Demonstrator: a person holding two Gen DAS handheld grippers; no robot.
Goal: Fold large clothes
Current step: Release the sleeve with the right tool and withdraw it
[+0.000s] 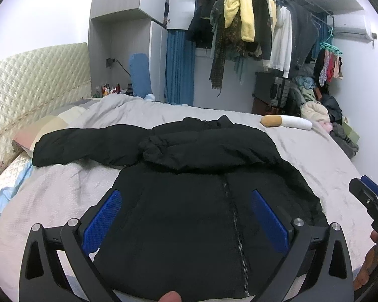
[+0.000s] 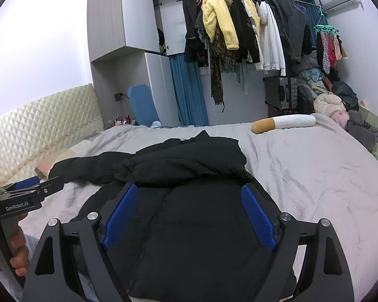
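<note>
Black padded zip-front jacket spread on grey quilted bedspread, zip running straight away from both grippers. Left gripper and right gripper over its near hem, jaws wide, gripping nothing; one sleeve stretched far left, nearer the left.

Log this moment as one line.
stage: pre-grasp | jacket: flat on bed, one sleeve folded across, other out | left gripper: open over hem | right gripper: open over hem

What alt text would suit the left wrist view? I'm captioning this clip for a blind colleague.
A black zip-up jacket lies spread on a grey-covered bed, one sleeve stretched left and the other folded across its chest. The open left claw hovers over its lower front; the right claw enters at the right edge. Clothes hang on a rack behind.
</note>
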